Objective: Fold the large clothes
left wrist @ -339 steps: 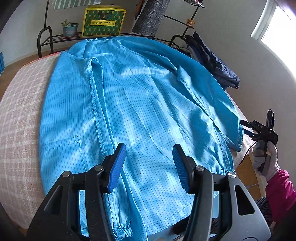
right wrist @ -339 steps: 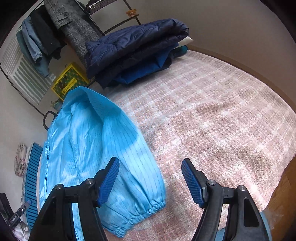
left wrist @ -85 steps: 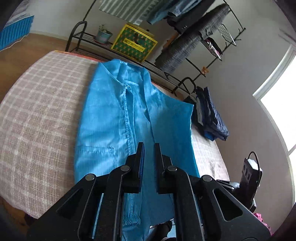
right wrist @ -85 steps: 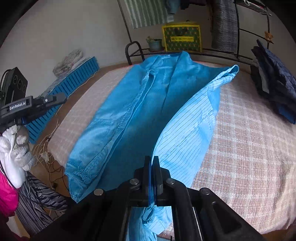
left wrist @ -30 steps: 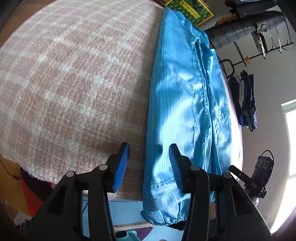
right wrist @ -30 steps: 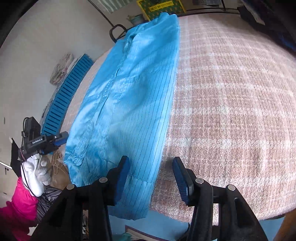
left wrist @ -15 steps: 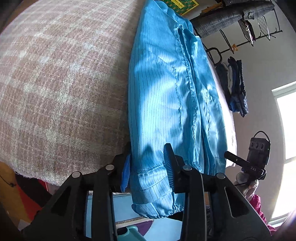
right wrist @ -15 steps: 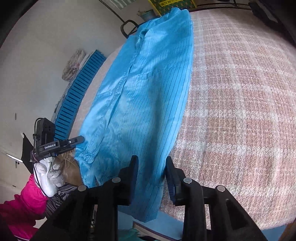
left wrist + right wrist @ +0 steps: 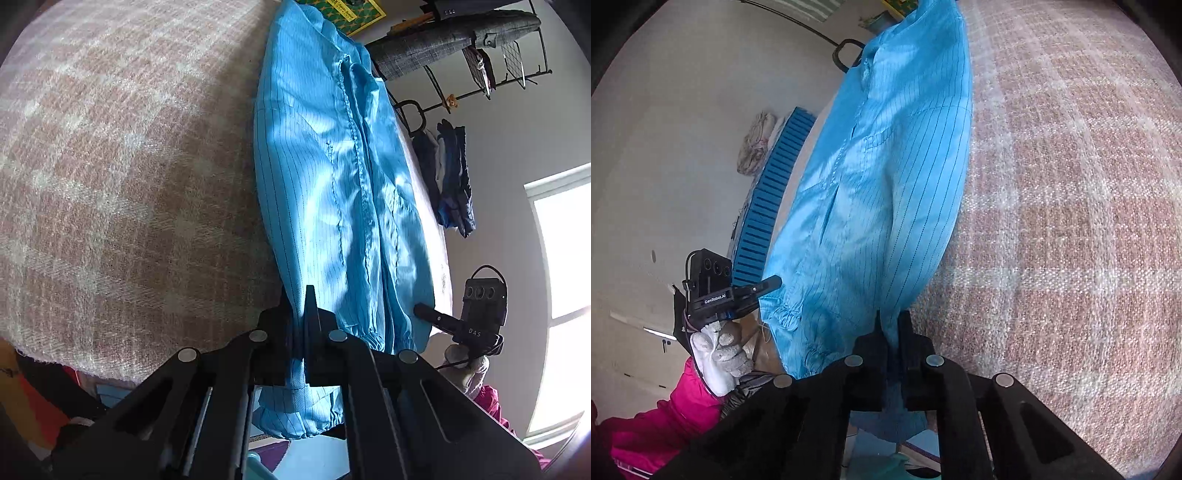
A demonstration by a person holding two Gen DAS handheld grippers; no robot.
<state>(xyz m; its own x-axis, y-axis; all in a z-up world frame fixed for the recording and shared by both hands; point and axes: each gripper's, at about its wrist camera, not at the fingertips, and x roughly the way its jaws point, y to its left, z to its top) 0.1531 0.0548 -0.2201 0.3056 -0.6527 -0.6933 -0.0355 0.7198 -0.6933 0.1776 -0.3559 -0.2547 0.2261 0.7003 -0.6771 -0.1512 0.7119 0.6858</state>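
Observation:
A long light-blue pinstriped garment (image 9: pixel 332 192) lies folded lengthwise into a narrow strip on the pink plaid bed cover (image 9: pixel 110 166). My left gripper (image 9: pixel 298 306) is shut on the garment's near left bottom corner at the bed edge. My right gripper (image 9: pixel 889 325) is shut on the garment's (image 9: pixel 886 177) near right bottom corner. Elastic cuffs hang over the bed edge between the two grippers. Each gripper shows in the other's view: the right one (image 9: pixel 424 309), the left one (image 9: pixel 772 284).
A stack of folded dark blue clothes (image 9: pixel 450 177) sits at the far right of the bed. A black clothes rack with a grey coat (image 9: pixel 443 40) and a yellow-green box (image 9: pixel 351 11) stand beyond the bed. A blue slatted panel (image 9: pixel 772 192) leans by the wall.
Both grippers were open beside the hem one second ago; they have moved in onto the bottom corners and closed on the fabric.

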